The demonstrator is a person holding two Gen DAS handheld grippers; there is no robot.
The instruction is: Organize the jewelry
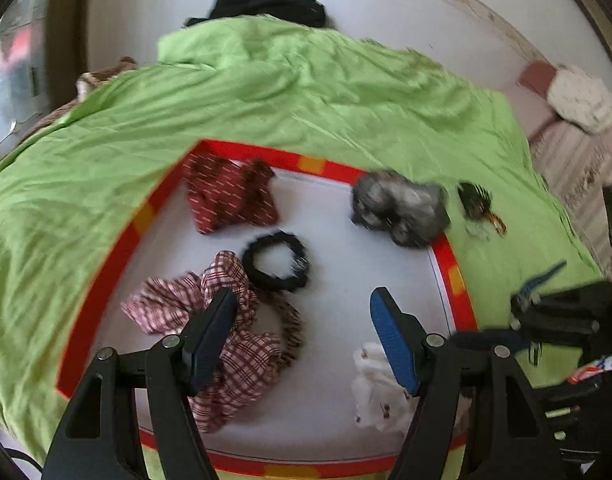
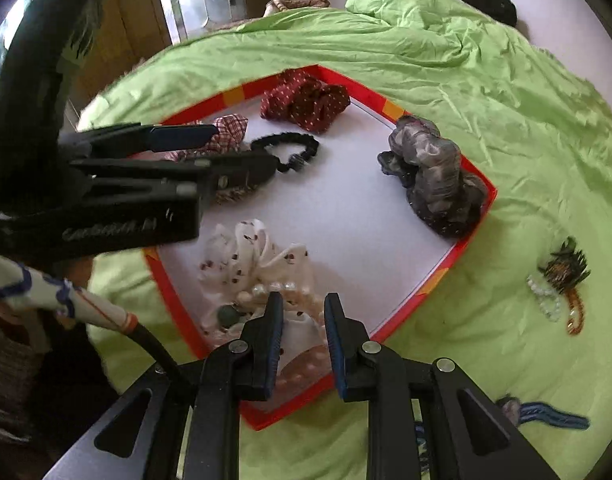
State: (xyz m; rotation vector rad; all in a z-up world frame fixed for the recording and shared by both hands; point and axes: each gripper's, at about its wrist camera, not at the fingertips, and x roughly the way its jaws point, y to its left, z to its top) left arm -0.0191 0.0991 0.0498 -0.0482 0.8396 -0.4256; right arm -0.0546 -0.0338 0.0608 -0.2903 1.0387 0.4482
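Left wrist: tongs [image 1: 301, 308] spread over tray [image 1: 105, 292].

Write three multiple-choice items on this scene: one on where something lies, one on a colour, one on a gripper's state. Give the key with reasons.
1. Where does the hair claw lie?
A. in the tray
B. on the green sheet, outside the tray
C. in a gripper

2. What colour is the tray's rim?
A. blue
B. red with orange patches
C. black

3. How stands the left gripper?
A. open, holding nothing
B. shut on the black scrunchie
C. shut on the grey scrunchie

Key: 1 B, it rests on the sheet right of the tray. 2 B, red band with orange blocks. 3 A, the fingers are spread wide above the tray, with nothing between them.
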